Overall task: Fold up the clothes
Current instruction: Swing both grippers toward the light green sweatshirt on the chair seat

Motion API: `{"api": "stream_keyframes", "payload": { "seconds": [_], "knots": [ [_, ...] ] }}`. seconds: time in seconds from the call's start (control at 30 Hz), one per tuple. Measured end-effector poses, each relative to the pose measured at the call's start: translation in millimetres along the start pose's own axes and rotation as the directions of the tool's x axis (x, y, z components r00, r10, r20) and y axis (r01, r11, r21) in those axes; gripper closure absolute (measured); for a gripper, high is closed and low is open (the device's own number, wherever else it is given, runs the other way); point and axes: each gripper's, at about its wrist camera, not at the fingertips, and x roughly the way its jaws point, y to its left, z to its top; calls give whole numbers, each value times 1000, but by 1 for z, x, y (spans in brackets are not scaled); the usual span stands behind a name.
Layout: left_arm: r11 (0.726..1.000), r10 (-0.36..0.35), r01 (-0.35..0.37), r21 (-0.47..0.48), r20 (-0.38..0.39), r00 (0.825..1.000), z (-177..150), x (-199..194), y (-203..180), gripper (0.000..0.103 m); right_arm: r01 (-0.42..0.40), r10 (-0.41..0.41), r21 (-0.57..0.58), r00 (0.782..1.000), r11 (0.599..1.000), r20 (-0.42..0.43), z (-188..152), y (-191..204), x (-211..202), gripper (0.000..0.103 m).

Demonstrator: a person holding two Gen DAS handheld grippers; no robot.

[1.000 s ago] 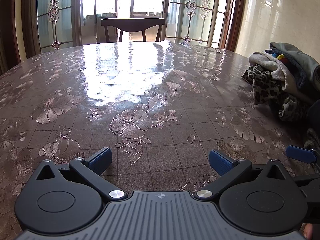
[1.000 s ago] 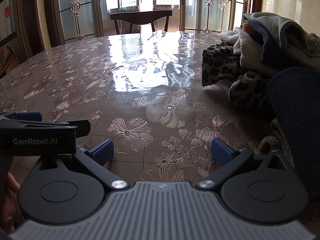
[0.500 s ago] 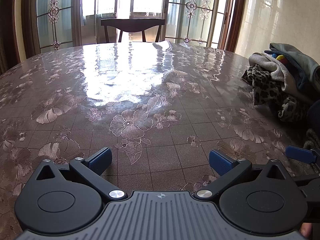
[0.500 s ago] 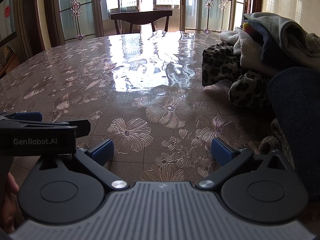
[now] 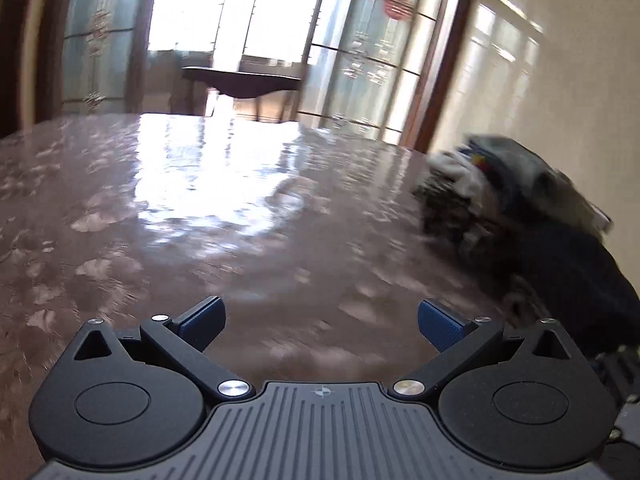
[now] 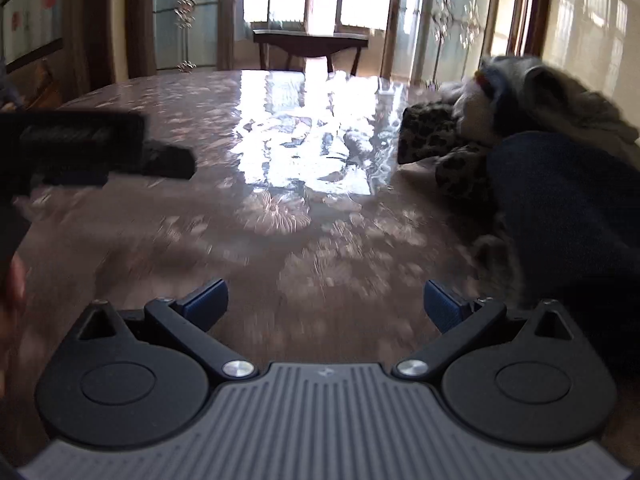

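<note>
A heap of clothes (image 5: 516, 208) lies at the table's right side: a leopard-print piece (image 6: 436, 136), a white knit, a grey garment (image 6: 560, 100) on top and a dark navy garment (image 6: 568, 216) nearest me. My left gripper (image 5: 320, 326) hovers open above the table, left of the heap, with nothing between its blue pads. My right gripper (image 6: 326, 306) is also open and empty, with the navy garment just to the right of its right fingertip. The left tool's body (image 6: 72, 148) shows blurred at the left of the right wrist view.
The floral, glossy tablecloth (image 5: 224, 224) covers a large table with strong window glare in the middle. A dark wooden chair (image 6: 310, 46) stands at the far edge before glass doors. A hand (image 6: 12, 292) shows at the right wrist view's left edge.
Both grippers have lifted up from the table and both views are motion-blurred. The left gripper has tilted and turned toward the clothes heap. Both stay open.
</note>
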Motion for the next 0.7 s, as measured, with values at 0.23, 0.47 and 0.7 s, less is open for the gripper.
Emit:
{"api": "stream_keyframes", "payload": {
  "seconds": [0.23,0.47,0.7],
  "knots": [
    [967,-163,164,195,-16,986,-35,-41,-114,0,81,-91,52,968,995,233,-83,-71,-158,0],
    [864,-345,379,331,-158,925,-93,-51,-225,0,417,-473,259,853,871,219,-191,-173,-263,0],
    [779,-342,451,435,-308,888,-147,-44,-284,0,676,-661,197,736,710,-145,-327,-252,-237,0]
  ]
}}
